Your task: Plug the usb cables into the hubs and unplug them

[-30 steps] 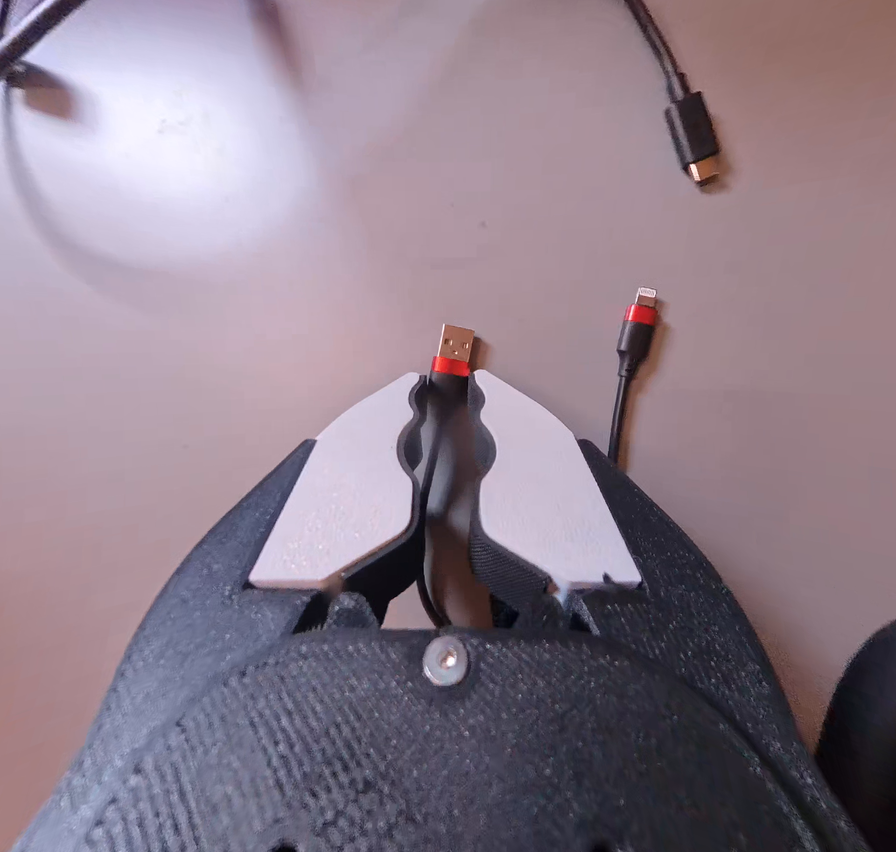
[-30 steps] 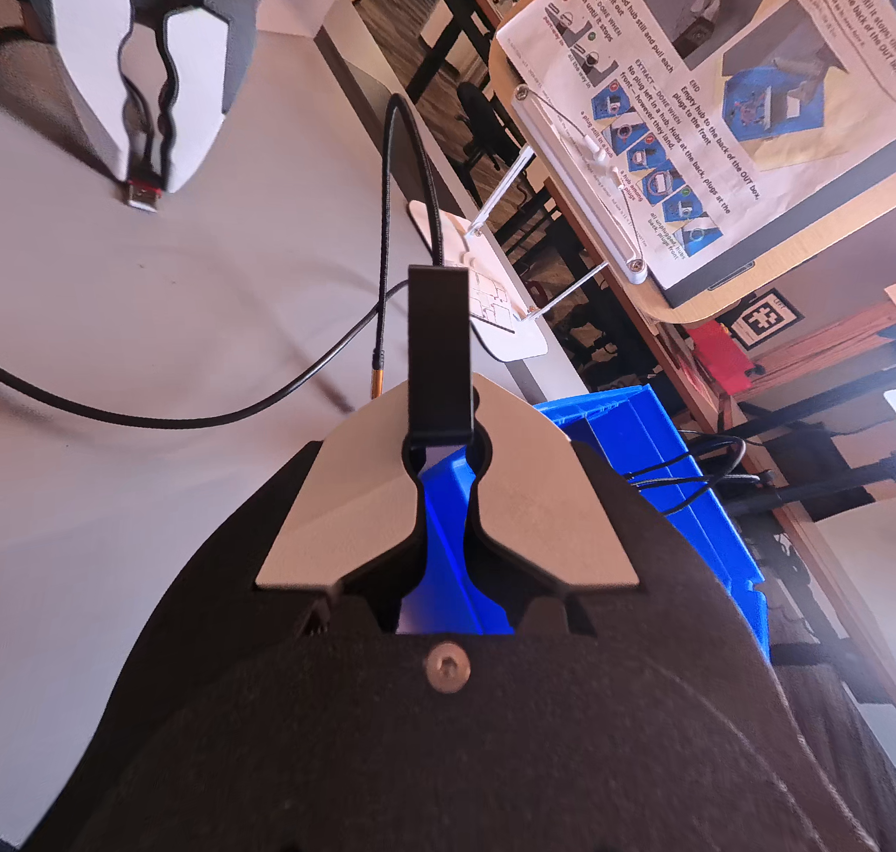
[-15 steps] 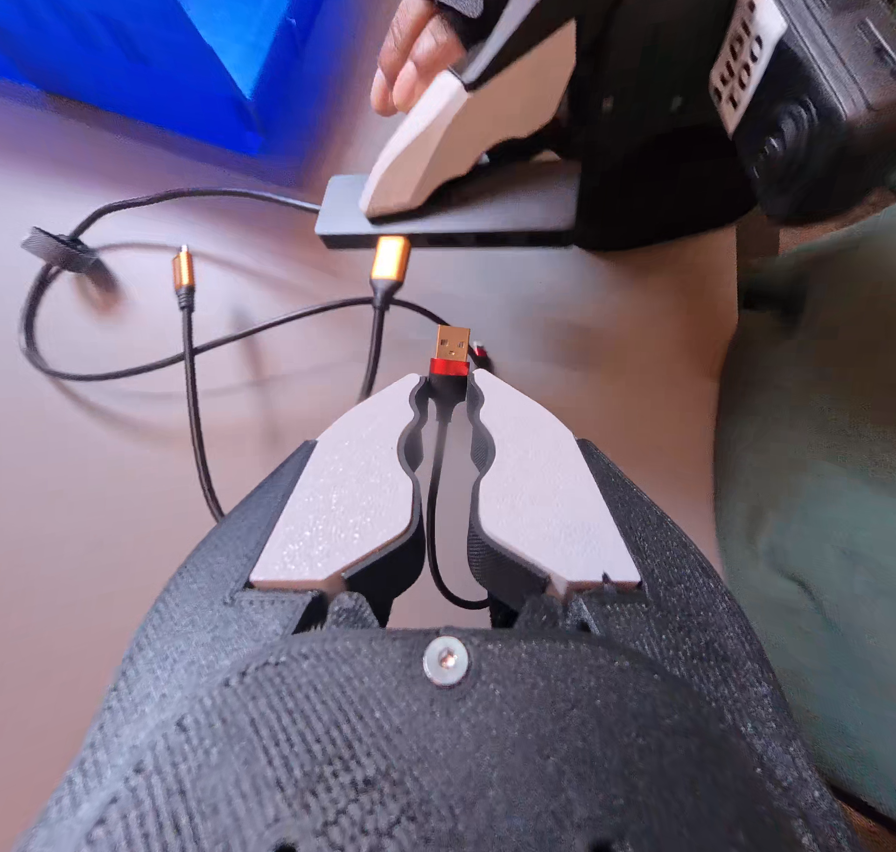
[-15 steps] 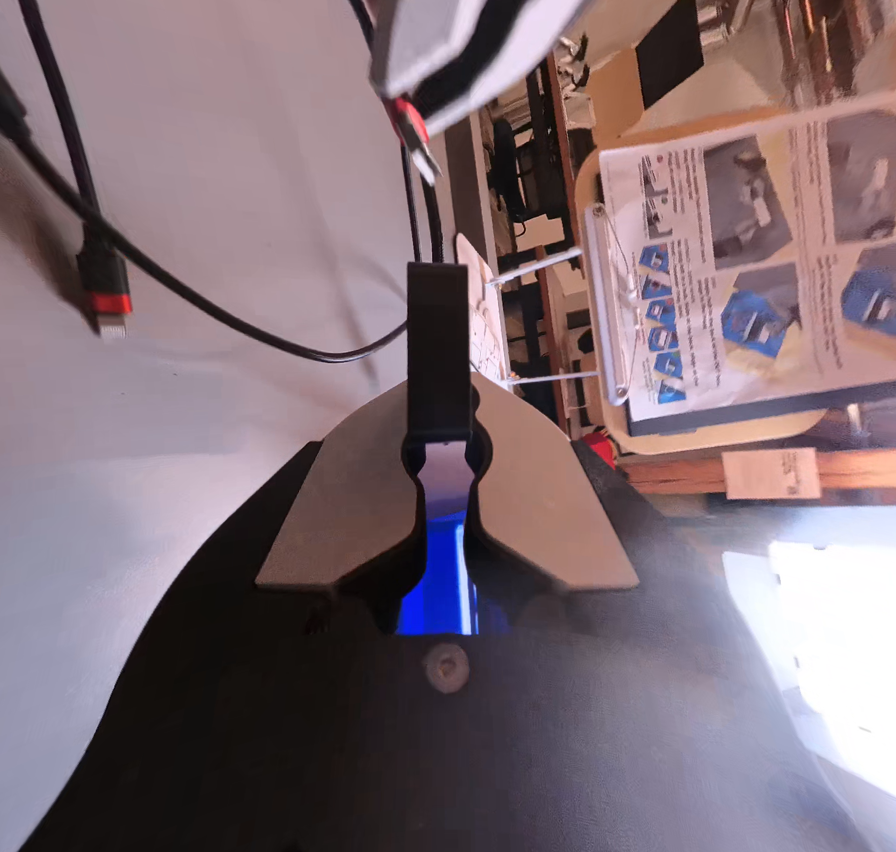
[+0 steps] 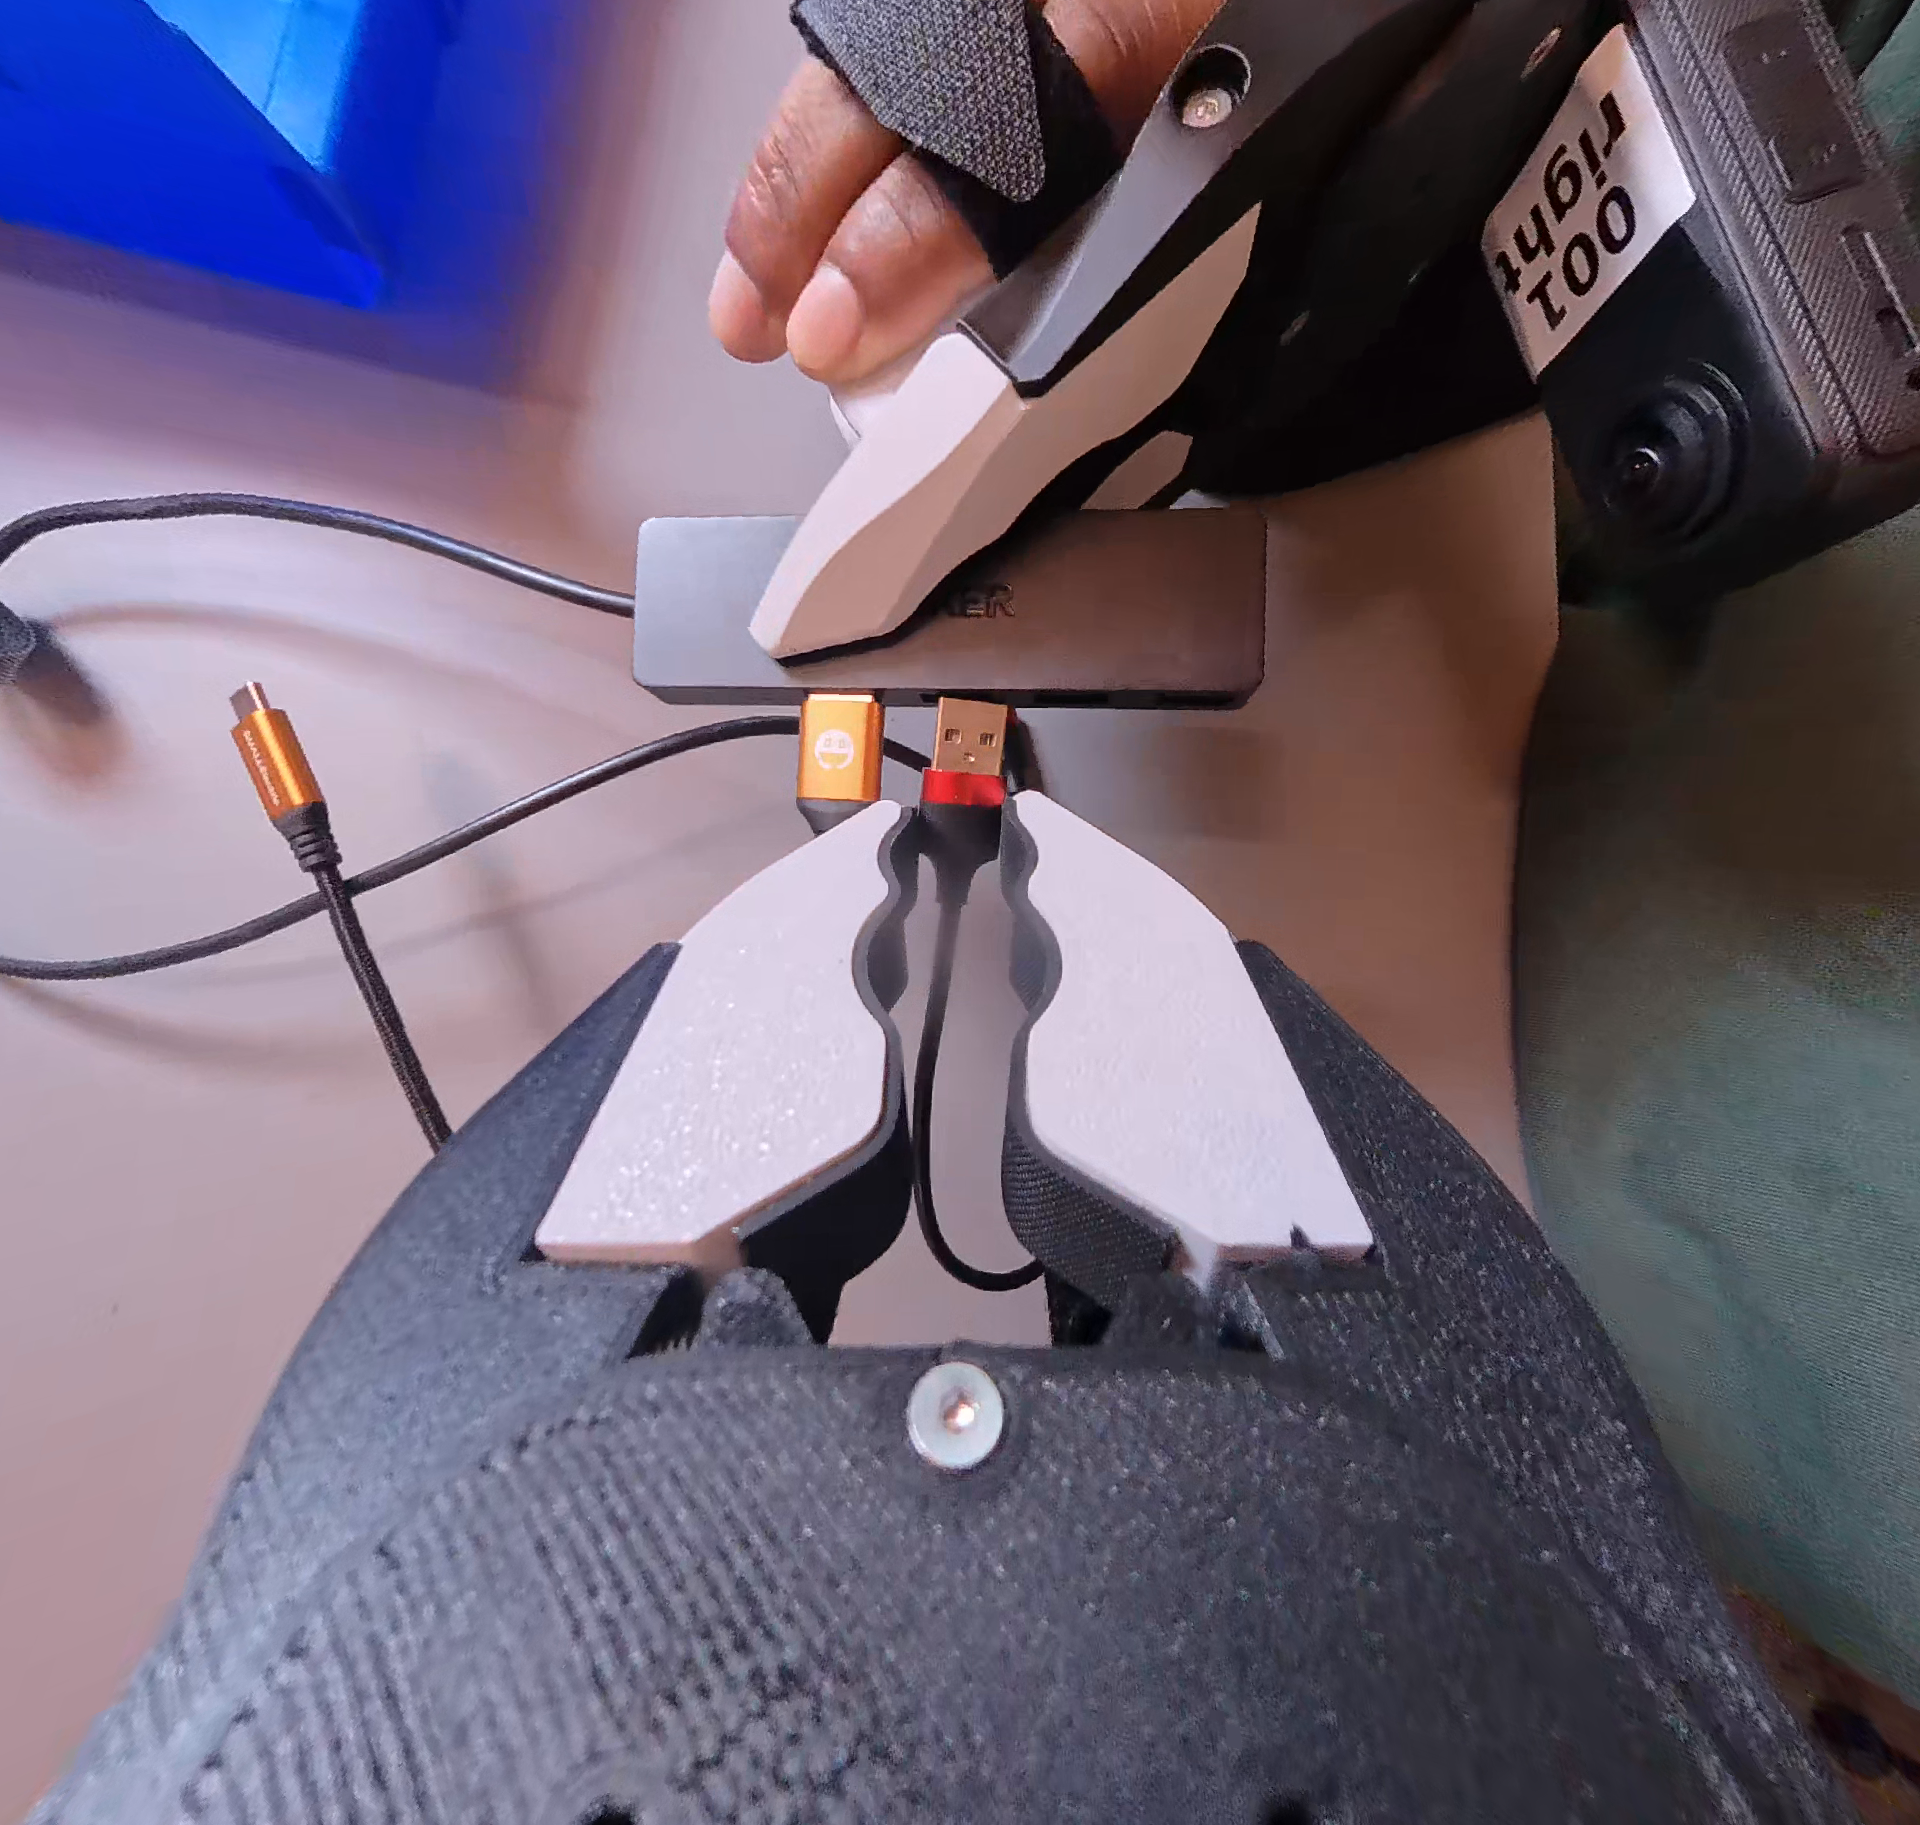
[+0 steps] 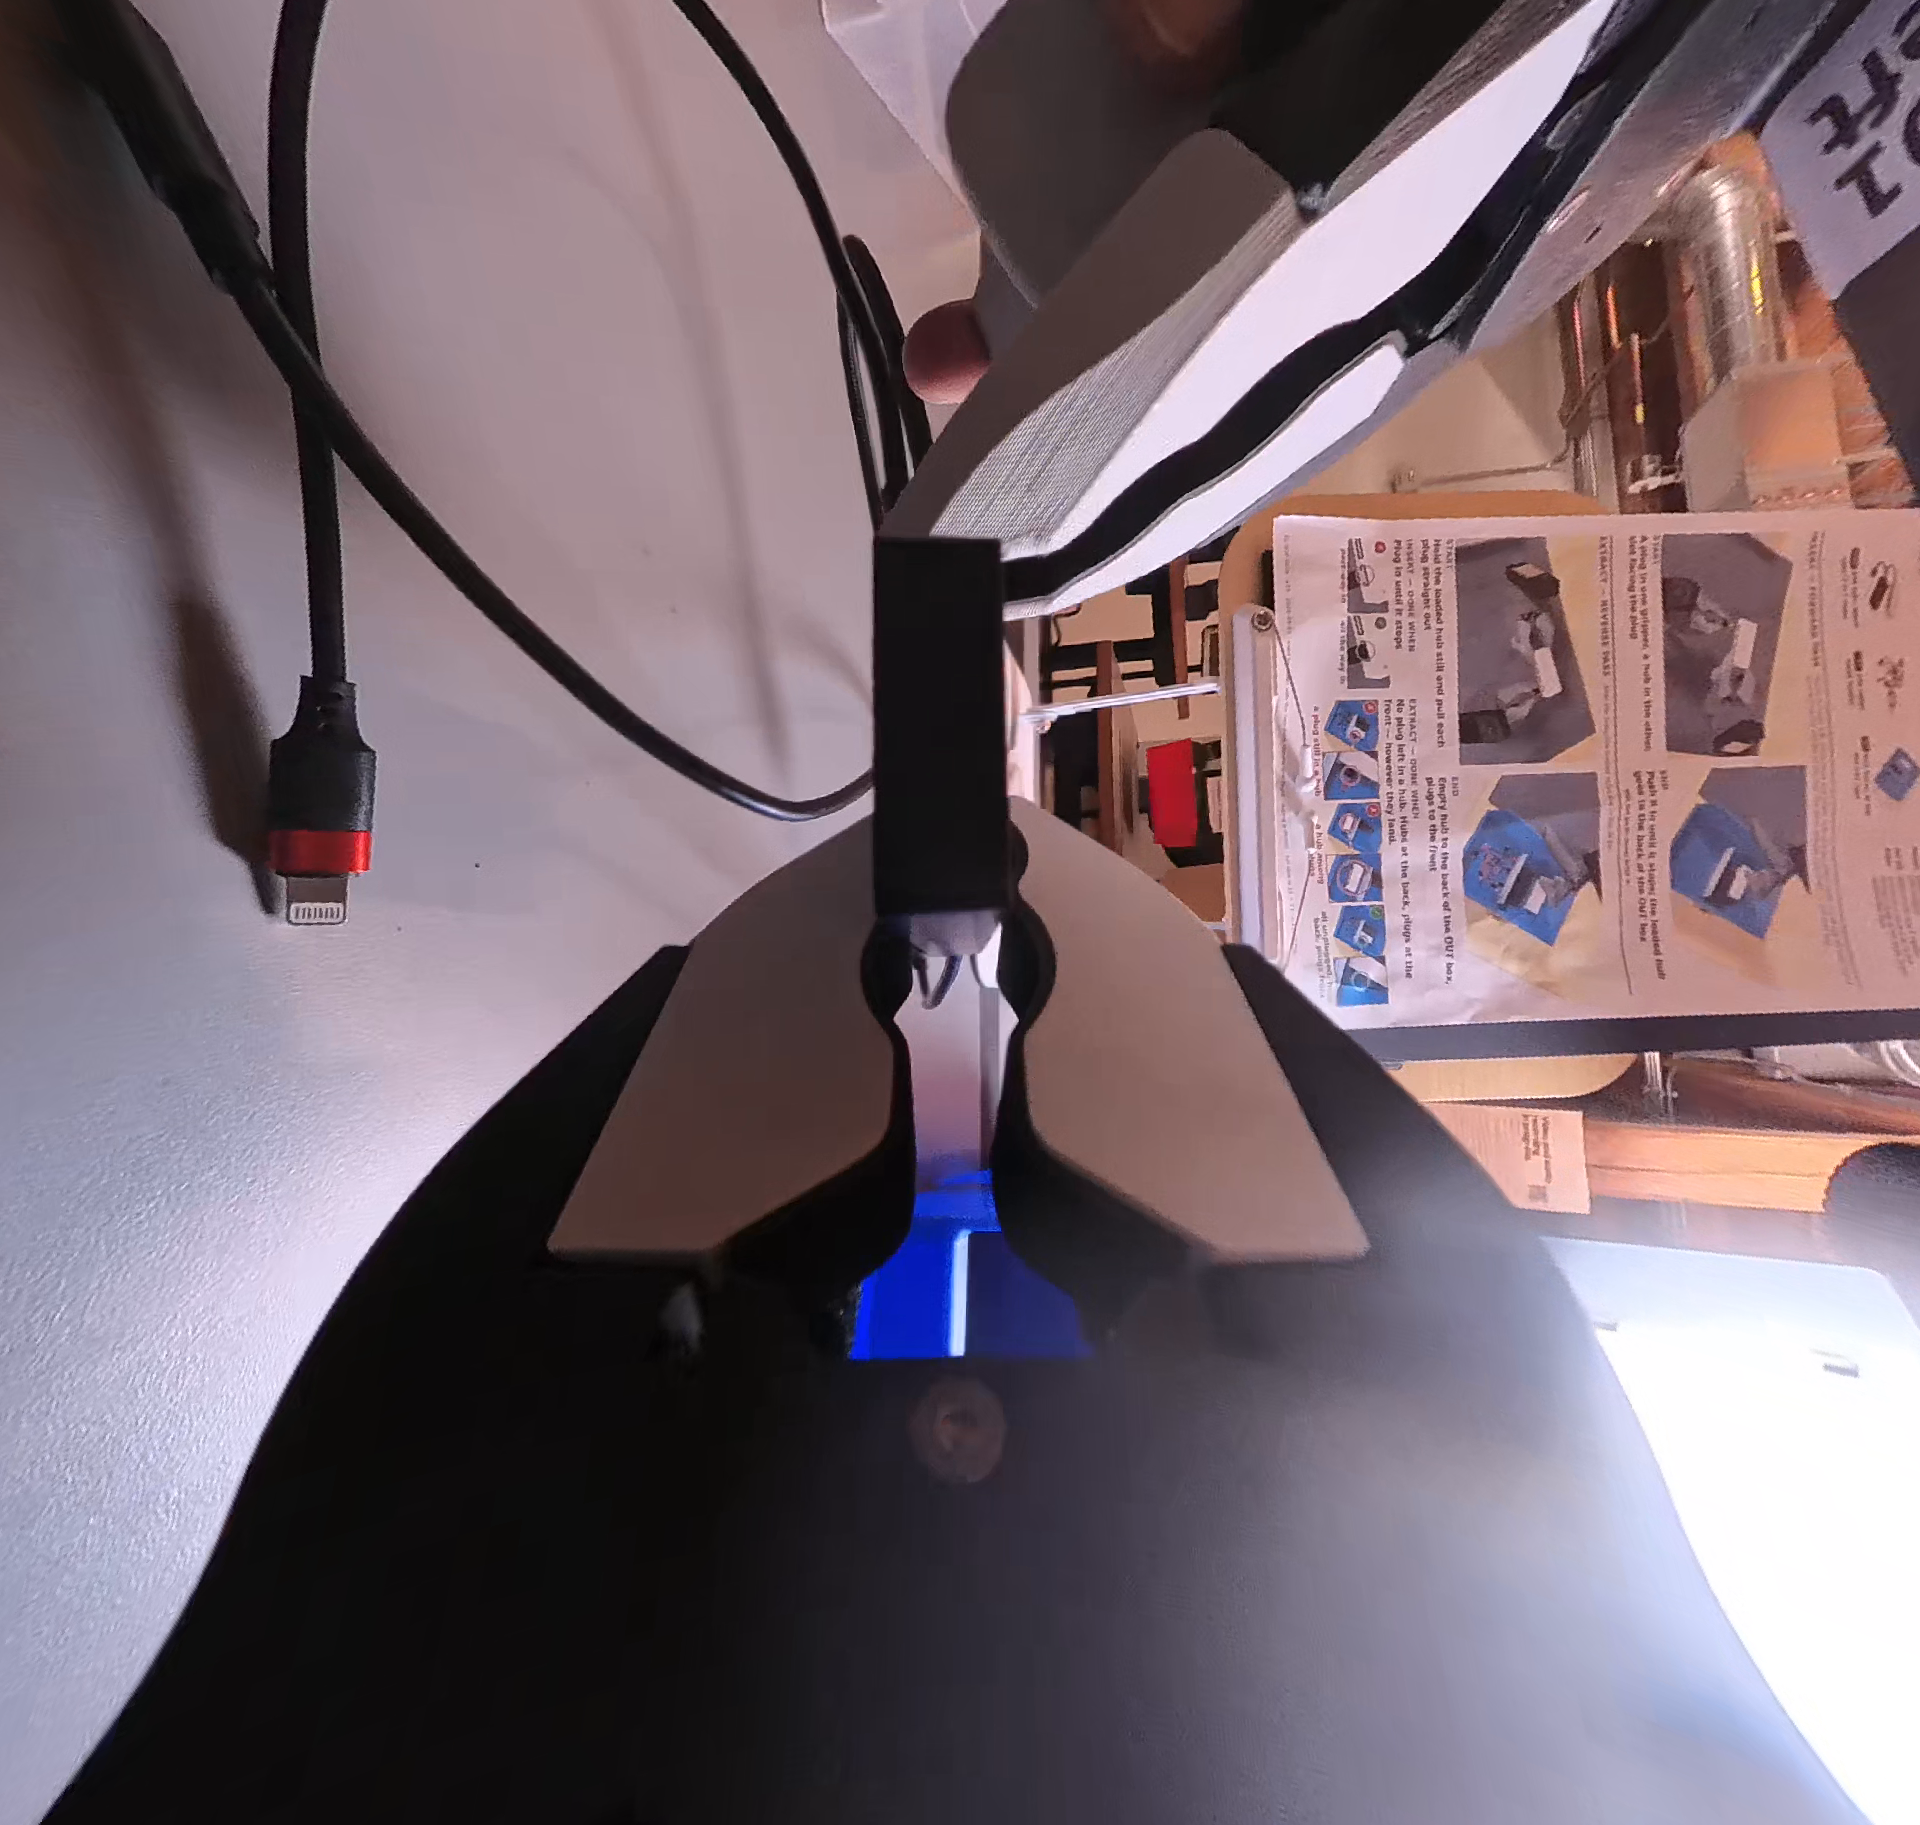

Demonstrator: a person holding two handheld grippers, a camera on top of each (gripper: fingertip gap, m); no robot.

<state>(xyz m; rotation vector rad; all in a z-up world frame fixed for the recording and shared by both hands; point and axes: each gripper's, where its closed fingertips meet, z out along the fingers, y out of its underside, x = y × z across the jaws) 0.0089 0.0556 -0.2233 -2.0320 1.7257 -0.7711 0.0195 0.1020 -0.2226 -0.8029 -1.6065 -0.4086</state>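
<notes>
The left gripper (image 5: 958,819) is clenched on a red-collared USB plug (image 5: 968,749), whose metal tip is held right at the front edge of the hub (image 5: 1091,622); whether it has entered a port cannot be told. The plug's thin black cable (image 5: 935,1100) is seen running back between the jaws. Just beside it, an orange plug (image 5: 840,749) is seated in the hub. A second orange plug (image 5: 272,759), on a braided lead, lies loose on the table (image 5: 208,1204), well to the left. The hub's own cable (image 5: 312,523) trails off leftward.

The hub is grasped by the right gripper (image 5: 790,632), which is held by a hand (image 5: 883,154) wearing a black strap. In the right wrist view the hub (image 6: 940,726) is seen end-on, clamped between that gripper's (image 6: 940,902) jaws, with the left gripper (image 6: 1195,393) reaching in from the upper right. A red-collared small plug (image 6: 320,819) lies free on the table (image 6: 571,321), its black cable (image 6: 644,248) looping behind. A blue bin (image 5: 208,61) stands at the far left of the table, and a printed sheet (image 6: 1590,767) is propped on a board beyond it
</notes>
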